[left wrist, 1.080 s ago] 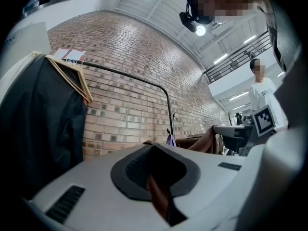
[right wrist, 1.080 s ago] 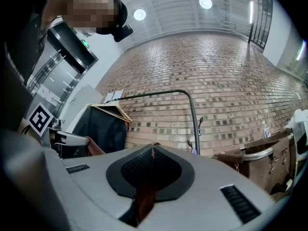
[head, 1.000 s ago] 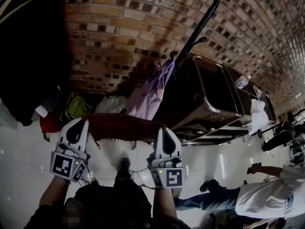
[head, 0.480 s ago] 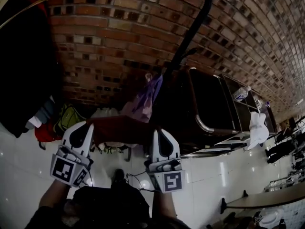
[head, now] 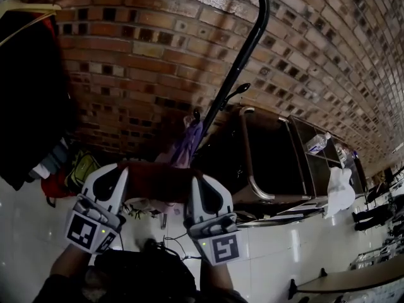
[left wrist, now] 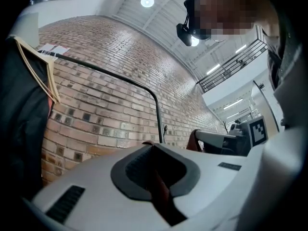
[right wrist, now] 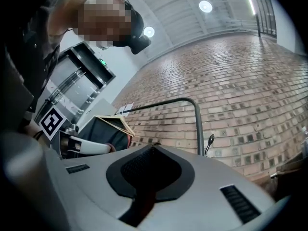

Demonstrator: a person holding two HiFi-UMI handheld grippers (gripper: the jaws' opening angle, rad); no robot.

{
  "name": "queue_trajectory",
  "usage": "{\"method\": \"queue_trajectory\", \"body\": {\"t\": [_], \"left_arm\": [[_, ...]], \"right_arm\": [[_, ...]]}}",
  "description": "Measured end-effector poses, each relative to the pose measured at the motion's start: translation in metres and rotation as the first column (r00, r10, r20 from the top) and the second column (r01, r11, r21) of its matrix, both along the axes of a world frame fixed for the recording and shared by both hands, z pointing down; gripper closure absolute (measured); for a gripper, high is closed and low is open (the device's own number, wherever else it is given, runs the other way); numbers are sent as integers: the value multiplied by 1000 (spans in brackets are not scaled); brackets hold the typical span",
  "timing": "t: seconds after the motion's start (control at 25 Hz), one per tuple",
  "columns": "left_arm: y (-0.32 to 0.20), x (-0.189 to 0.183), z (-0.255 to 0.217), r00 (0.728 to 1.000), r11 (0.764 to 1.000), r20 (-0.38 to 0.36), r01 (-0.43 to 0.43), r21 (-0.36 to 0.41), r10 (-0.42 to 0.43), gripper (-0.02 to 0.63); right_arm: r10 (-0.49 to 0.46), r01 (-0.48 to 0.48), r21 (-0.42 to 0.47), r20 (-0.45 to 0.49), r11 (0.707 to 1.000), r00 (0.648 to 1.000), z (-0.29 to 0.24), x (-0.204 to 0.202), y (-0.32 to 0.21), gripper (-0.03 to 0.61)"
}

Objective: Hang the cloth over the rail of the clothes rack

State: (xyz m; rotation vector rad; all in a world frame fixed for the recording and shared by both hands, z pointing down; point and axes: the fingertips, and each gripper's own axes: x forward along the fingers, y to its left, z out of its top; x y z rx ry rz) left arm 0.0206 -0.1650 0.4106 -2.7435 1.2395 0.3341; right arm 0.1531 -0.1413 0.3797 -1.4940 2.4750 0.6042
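The left gripper (head: pixel 116 169) and the right gripper (head: pixel 197 179) are held up side by side, each with its white jaws closed all the way onto a top corner of the dark red fabric cloth (head: pixel 158 180). In the left gripper view the black ribbed pads (left wrist: pixel 139 163) meet at the tip, and a thin fold of the red cloth (left wrist: pixel 161 192) is pinched in the seam between them. The right gripper view shows the same thing: the jaws of the right gripper (right wrist: pixel 153 148) are pressed together, with a dark strip of cloth (right wrist: pixel 143 202) running down from the seam.

The cloth spans the gap between the two grippers as a taut band, and its lower part is hidden behind them. It is not on the clothes rack. The black metal rail (head: pixel 252 33) rises beyond and above it, in front of the red brick wall (head: pixel 139 49), and both gripper views show the rail (left wrist: pixel 120 79) well above the jaws and clear of the cloth.

Dark garments on a pale wooden hanger (head: pixel 28 87) hang at the rack's left end. A purple fabric piece (head: pixel 187 145) hangs beside the upright. A dark trolley with a chrome tube frame (head: pixel 247 163) stands on the white tiled floor (head: pixel 278 245) to the right.
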Motion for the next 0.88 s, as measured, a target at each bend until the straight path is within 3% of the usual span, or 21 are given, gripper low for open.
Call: {"method": "queue_trajectory", "body": {"t": [0.36,0.6,0.88], "left_arm": [[-21,73,-10,998,998,4,-59,27,59,597],[-41,104,-2,997,997,17,-70,-27,70,597],[-59,175,-35,970,973,77,-232,11,230,597]], "right_arm": [[-39,40,-37,36,999,999,4,56,-32,548],[-9,11,-50,35,999,999,7,83,-49,548],[77,-76,-9,19,997,997,-27,114,-66,548]]}}
